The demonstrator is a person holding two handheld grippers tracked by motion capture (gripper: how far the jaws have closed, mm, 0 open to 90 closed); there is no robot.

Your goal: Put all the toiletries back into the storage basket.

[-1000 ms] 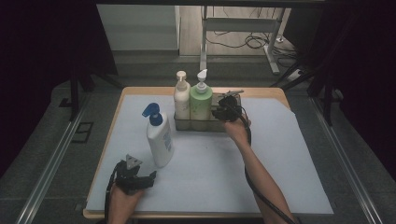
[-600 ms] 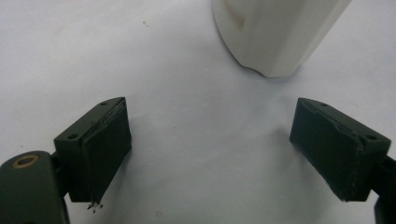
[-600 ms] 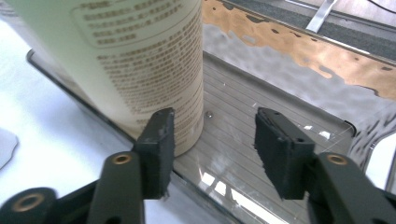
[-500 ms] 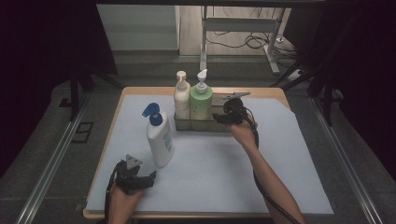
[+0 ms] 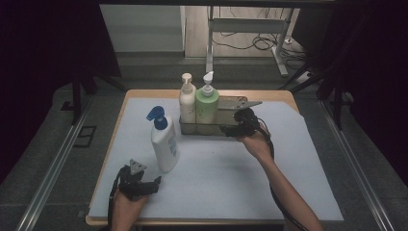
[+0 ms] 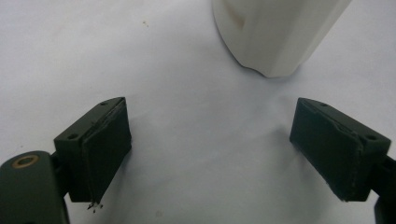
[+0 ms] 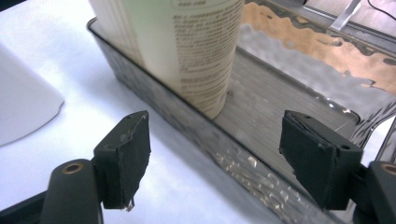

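Step in hand: I am judging that the white pump bottle with the blue pump head [image 5: 163, 139] is going next into the clear shallow plastic tray [image 5: 226, 129], beside the cream pump bottle [image 5: 187, 103] and the green pump bottle [image 5: 207, 107] standing in its left half.
Bottle to move: it is standing upright on the white worktop [image 5: 231, 178], left of the tray and apart from it, just far of my left tongs [image 5: 144, 185].
Left tongs: I am holding them with jaws wide apart and nothing between them; the bottle's white base [image 6: 275, 32] is showing just beyond the tips.
Right tongs: I am holding my right tongs [image 5: 235, 126] at the tray's near wall [image 7: 187, 121], jaws wide apart, gripping nothing.
Doing it well: I am planning to close on the bottle's body low down, square across its flat sides, and lift it straight so it stays upright.
Steadying: I am thinking of pinching the tray wall so it cannot slide.
Landing spot: I am aiming for the free right half of the tray.
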